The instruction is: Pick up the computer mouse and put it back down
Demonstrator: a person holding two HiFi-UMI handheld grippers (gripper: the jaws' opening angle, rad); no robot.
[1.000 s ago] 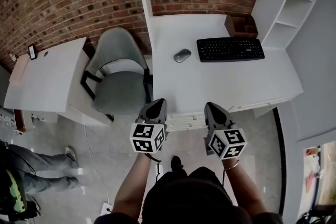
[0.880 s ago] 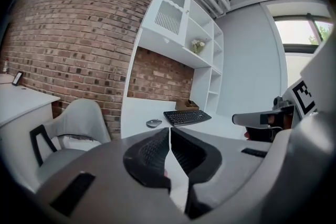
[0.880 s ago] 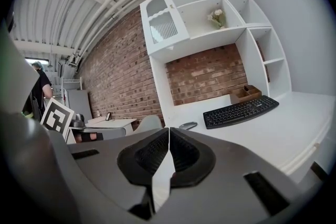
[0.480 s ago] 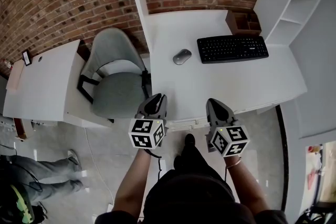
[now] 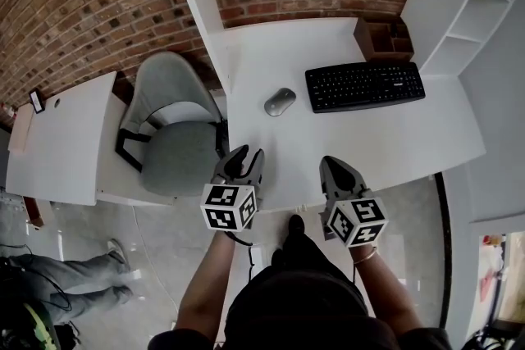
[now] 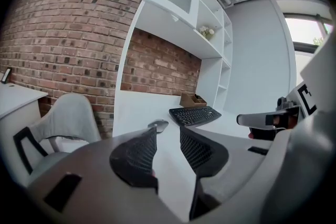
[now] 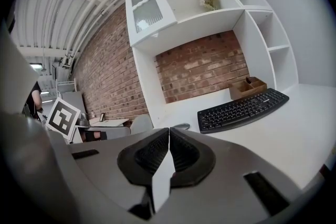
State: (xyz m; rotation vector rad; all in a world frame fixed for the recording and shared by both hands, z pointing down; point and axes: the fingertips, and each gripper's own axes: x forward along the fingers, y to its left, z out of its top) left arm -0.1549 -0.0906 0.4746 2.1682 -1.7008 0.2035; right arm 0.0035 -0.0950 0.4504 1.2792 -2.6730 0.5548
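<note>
A grey computer mouse (image 5: 280,102) lies on the white desk (image 5: 385,143), just left of a black keyboard (image 5: 365,86). Both grippers hover at the desk's near edge, well short of the mouse. My left gripper (image 5: 245,155) has just been opening, and its jaws stand apart with nothing between them. In the left gripper view the mouse (image 6: 158,125) shows beyond the gap in the left gripper (image 6: 168,131). My right gripper (image 5: 331,165) is shut and empty. The right gripper view shows its tips (image 7: 169,130) touching, with the mouse (image 7: 181,126) just past them.
A small wooden organizer (image 5: 379,37) sits behind the keyboard against the brick wall. White shelves (image 5: 463,4) rise at the right. A grey office chair (image 5: 168,127) stands left of the desk, beside a second white desk (image 5: 61,139). A person's legs (image 5: 74,275) show at bottom left.
Both grippers have moved forward to the desk's near edge. The left jaws went from shut to parted. The right jaws stayed shut. The mouse has not moved on the desk.
</note>
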